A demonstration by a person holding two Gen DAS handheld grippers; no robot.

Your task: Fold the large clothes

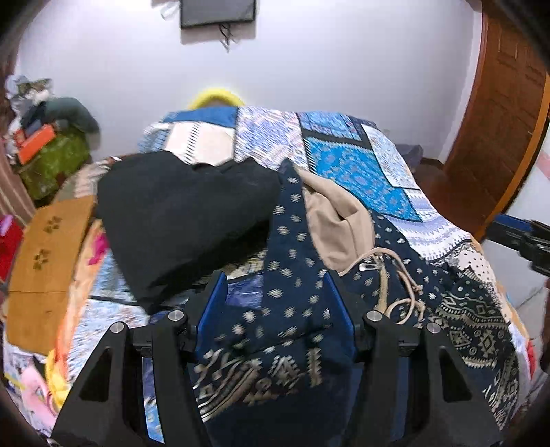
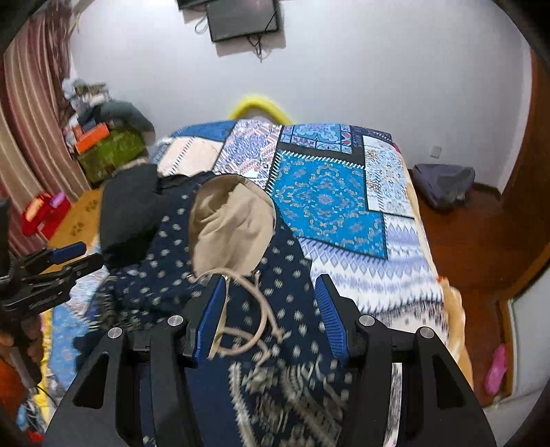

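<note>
— Hoodie [image 1: 288, 309], the navy patterned one: where was it?

— It lay on the bed, on top of the blue patchwork bedspread [image 1: 347, 161], with its beige-lined hood [image 2: 227, 220] turned open toward the far wall and the drawstrings [image 2: 254, 309] looped across the chest. A black garment [image 1: 178, 220] sat just beside it on the left, touching its edge.

— And your left gripper [image 1: 275, 292]?

— I held it over the near part of the hoodie. Its blue pads [image 1: 215, 302] stood spread, with navy fabric bunched up between them; I could not tell whether the cloth touched both pads.

— The right gripper [image 2: 271, 295]?

— Also spread wide, above the front of the hoodie near the drawstrings, with nothing pinched. One cord ran past the left pad [image 2: 213, 309]. From that camera I saw my left gripper at the left edge of the bed.

— Anything else around?

— A dark screen [image 2: 244, 17] hung on the white wall, a striped curtain [image 2: 31, 113] hung on the left, and a wooden floor [image 2: 471, 240] lay on the right.
</note>
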